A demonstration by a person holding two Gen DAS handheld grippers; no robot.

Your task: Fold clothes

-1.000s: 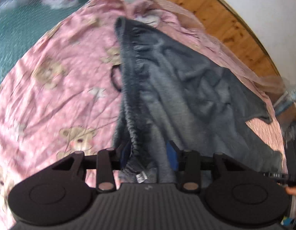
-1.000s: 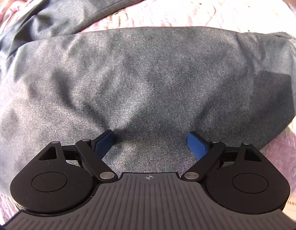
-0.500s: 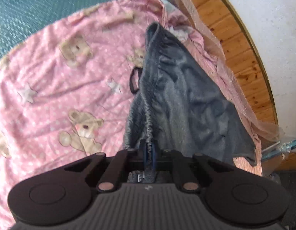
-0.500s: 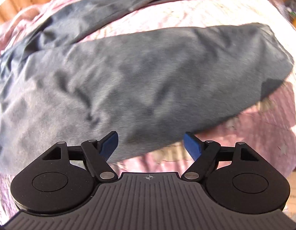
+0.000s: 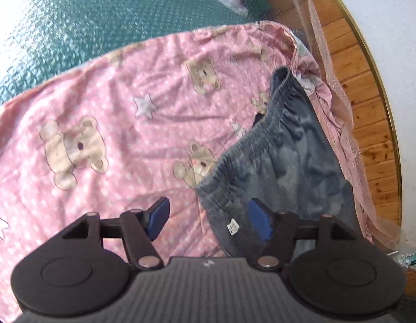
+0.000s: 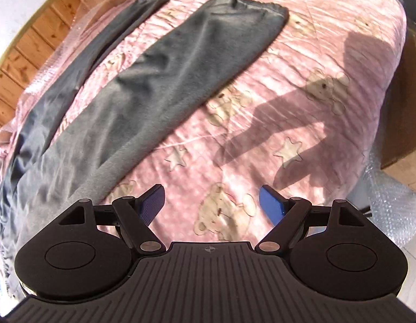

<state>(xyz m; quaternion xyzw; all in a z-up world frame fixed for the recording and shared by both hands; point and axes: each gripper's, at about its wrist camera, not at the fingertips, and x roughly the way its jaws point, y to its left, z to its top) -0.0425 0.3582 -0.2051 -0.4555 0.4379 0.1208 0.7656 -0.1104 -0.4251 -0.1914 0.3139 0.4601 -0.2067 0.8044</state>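
Note:
Dark grey trousers lie on a pink teddy-bear sheet. In the left wrist view their elastic waistband runs up to the right, and the near corner with a small white label rests between the jaws, beside the right finger. My left gripper is opening and its pads do not press the cloth. In the right wrist view one trouser leg stretches flat up to the right and the other leg lies along the far edge. My right gripper is opening, with only the sheet under it.
A green bubbled mat lies beyond the sheet. Wooden boards and a white wall border the right side. Bubble wrap and a brown box sit off the sheet's right edge. An arm's shadow falls on the sheet.
My left gripper, shut on the waistband half a second ago, has opened and let it drop onto the sheet. My right gripper has slid off the trouser leg to over bare sheet.

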